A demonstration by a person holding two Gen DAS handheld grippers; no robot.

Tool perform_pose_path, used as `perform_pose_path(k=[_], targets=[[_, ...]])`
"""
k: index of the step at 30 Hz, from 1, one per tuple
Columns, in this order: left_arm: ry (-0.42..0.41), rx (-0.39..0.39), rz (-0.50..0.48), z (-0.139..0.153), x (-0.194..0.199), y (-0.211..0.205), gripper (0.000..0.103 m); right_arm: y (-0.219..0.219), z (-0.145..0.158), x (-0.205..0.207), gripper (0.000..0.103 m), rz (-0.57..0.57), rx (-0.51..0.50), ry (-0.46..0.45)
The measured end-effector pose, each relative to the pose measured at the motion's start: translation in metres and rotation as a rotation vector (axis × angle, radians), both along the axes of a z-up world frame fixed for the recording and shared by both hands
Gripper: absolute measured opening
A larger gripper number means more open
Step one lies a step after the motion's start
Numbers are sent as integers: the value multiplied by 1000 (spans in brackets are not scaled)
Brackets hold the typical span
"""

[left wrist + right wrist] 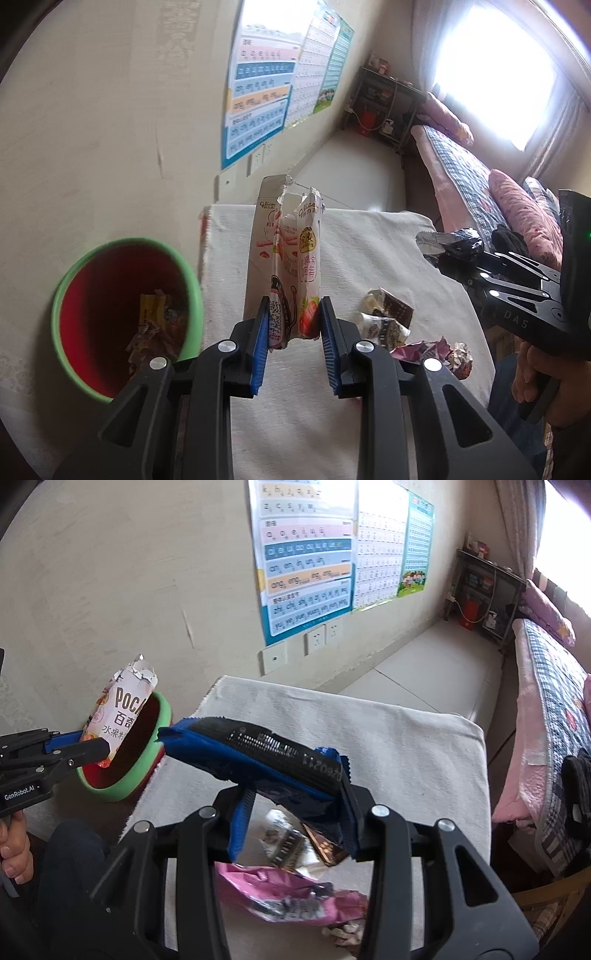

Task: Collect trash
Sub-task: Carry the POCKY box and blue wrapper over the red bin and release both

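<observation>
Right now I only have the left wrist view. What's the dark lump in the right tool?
Observer: A blue wrapper with a black seam. The right tool is clamped on it from both sides.
Operator: My box versus the bin?
Observer: In the right wrist view, the box in the left tool overlaps the bin mouth. I can't tell whether it's actually over it.
Operator: Anything under the right tool?
Observer: A pink wrapper lies on the cloth just below it.
</observation>
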State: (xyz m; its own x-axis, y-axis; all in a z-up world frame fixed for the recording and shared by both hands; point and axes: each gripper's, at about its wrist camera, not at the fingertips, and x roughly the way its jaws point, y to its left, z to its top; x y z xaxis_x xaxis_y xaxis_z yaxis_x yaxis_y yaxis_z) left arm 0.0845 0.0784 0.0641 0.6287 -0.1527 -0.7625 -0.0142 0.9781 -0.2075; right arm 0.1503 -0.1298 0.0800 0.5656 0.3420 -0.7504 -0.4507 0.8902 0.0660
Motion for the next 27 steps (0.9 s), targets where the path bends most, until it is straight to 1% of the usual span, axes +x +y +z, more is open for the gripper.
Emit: perform_pose_path(k=[15,20,27], targets=[[1,16,158,7,-38,85,24,92,9,-11,40,136,30,-9],[6,24,202,8,-49,109,24,118,10,-13,40,176,40,-7],[16,25,239,5,-59,134,24,161,12,-15,40,236,50,-2]])
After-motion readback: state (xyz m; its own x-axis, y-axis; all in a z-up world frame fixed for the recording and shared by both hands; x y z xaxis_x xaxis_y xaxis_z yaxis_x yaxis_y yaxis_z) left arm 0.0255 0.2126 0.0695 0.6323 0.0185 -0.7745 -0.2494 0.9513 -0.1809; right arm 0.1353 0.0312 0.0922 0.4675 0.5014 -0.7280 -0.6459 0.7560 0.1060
